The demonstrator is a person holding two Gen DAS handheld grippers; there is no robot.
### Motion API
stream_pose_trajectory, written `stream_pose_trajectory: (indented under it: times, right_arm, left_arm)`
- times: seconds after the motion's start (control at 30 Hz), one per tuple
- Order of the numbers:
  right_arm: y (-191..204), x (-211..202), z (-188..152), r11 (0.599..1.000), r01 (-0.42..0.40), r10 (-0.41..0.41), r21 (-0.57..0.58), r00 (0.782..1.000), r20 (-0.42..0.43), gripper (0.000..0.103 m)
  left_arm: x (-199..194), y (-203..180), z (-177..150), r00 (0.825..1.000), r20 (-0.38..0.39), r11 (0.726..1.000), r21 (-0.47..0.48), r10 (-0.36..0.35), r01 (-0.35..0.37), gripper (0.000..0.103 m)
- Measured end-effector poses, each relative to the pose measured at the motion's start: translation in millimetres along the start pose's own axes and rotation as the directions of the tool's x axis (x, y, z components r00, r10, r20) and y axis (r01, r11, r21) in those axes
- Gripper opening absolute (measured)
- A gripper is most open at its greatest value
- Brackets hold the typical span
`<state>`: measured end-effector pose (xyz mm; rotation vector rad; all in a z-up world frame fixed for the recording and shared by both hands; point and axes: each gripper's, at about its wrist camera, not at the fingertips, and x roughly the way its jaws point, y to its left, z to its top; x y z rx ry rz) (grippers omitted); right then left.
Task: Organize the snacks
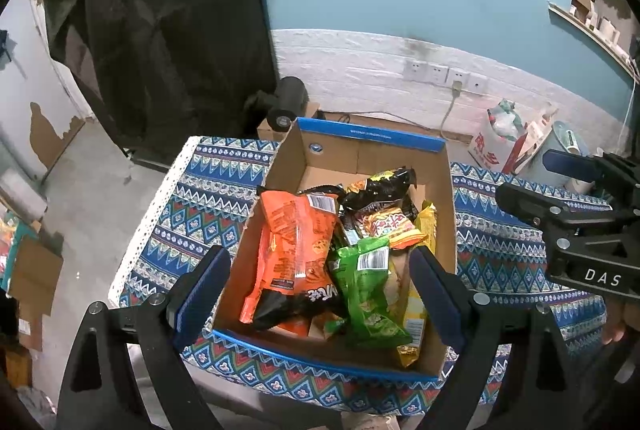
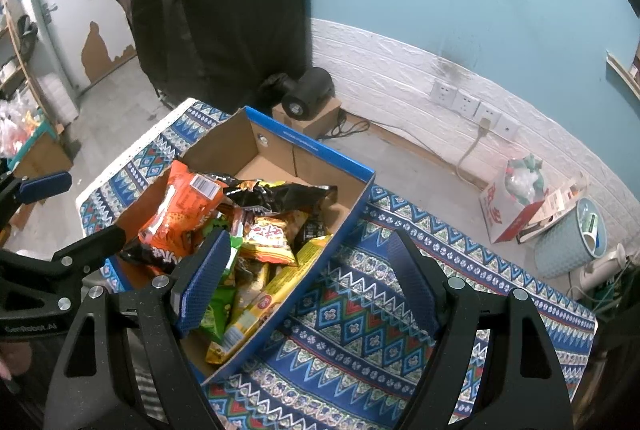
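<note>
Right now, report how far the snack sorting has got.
Done: nothing looks sorted. The orange bag, green bag, black bag and yellow pack lie jumbled in the cardboard box.
In hand: nothing. The left gripper and right gripper are both open and empty, held above the box and the patterned cloth.
Left: picking out and arranging every snack.

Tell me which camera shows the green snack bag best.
Left wrist view: the green snack bag lies fully exposed in the box. In the right wrist view, a gripper finger covers most of it.
</note>
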<state>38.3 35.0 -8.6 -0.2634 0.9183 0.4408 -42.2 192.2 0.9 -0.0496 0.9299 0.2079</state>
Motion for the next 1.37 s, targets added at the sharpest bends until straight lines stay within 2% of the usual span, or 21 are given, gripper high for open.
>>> stream_pose_trajectory:
  times: [1.37]
  right_arm:
    - [0.0,-0.4,-2.1,1.0,0.005,-0.005,-0.001,1.0,-0.001,0.08]
  left_arm:
    - [3.0,-1.3,-0.7,1.0,-0.029,1.0,-0.014,-0.006,0.006,0.092]
